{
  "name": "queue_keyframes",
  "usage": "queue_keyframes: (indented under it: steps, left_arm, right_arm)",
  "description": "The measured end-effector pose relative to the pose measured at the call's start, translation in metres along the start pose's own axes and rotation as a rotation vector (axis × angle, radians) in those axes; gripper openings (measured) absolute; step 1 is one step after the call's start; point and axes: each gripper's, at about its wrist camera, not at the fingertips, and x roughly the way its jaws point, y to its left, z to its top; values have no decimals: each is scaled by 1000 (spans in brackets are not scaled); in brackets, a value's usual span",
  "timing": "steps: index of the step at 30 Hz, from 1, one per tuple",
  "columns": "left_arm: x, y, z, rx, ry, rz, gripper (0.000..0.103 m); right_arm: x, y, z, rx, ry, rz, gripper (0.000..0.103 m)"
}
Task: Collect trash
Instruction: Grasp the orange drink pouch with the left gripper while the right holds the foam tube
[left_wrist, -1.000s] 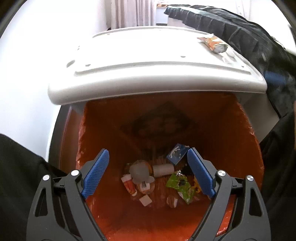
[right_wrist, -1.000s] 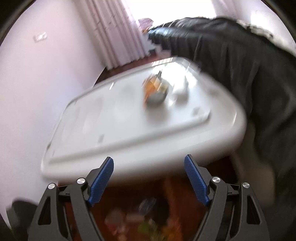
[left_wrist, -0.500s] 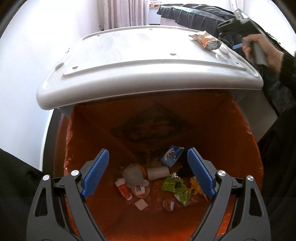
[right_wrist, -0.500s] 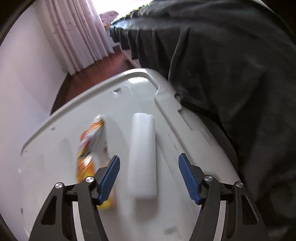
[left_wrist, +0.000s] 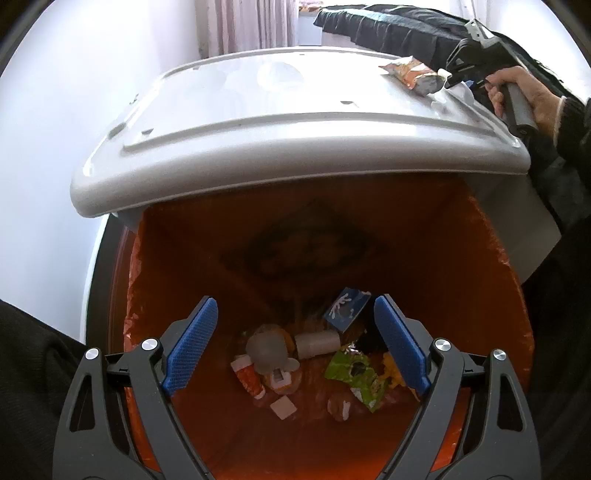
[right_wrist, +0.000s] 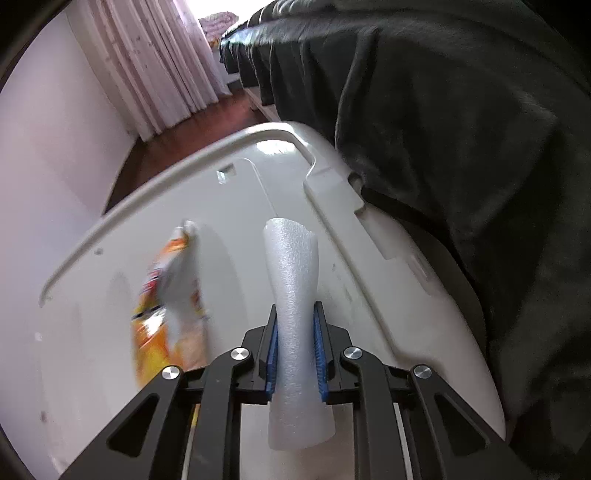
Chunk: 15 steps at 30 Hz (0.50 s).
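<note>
White foam piece (right_wrist: 295, 325), lying on the bin lid (right_wrist: 110, 295), now pinched at its waist by your right gripper (right_wrist: 295, 358), whose jaws have just closed. Soft foam may slip. The snack wrapper (right_wrist: 170, 306) just beside could get swept off. Left gripper (left_wrist: 295, 347) gapes empty over the orange liner (left_wrist: 424, 240).

Pale, plain walls (right_wrist: 55, 155) are filling the left side of both views. Pinkish pleated curtains (right_wrist: 162, 62) are hanging at the upper left of the right wrist frame, with bright daylight glowing through at the top centre. Dark reddish wood floor (right_wrist: 177, 147) is showing below the curtains. Black cloth (right_wrist: 443, 110) is draping over furniture across the upper right.
</note>
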Motion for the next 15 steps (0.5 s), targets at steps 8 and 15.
queue_keyframes:
  steps: [8,15]
  left_arm:
    - [-24,-31,48,85,-87,-49,85]
    - [3,-81,167,-15,-108,-189,85]
  right_arm:
    - [-127,-11,-33,-6,-226,219,16]
    - [-157,-43,-32,48,-321,201,17]
